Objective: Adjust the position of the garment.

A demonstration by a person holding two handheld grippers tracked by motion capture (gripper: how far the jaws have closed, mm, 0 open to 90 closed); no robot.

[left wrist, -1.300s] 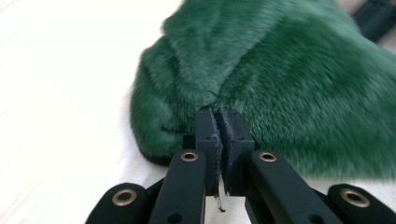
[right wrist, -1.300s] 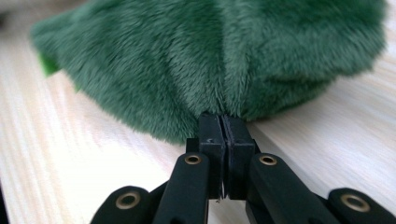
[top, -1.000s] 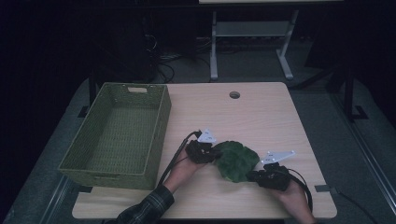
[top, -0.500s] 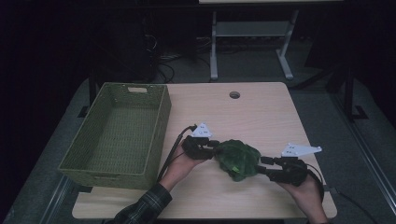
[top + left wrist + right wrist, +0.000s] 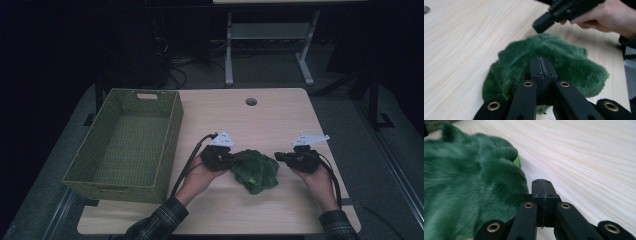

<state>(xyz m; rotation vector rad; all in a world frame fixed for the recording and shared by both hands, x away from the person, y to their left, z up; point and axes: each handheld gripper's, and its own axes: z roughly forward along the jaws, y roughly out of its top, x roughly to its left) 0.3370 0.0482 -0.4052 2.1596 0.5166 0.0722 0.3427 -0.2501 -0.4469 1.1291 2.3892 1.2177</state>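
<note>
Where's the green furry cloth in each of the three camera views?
High view: the green furry cloth lies low and centre on the table, between the two grippers.
Left gripper view: centre, just past the shut jaws.
Right gripper view: left half, beside the shut jaws.
Shared landmark: the pale wooden table under it.

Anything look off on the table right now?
Nothing stands out. The green plush cloth lies crumpled between the left gripper and right gripper, both with jaws closed. The green basket sits upright and undamaged on the table.
</note>
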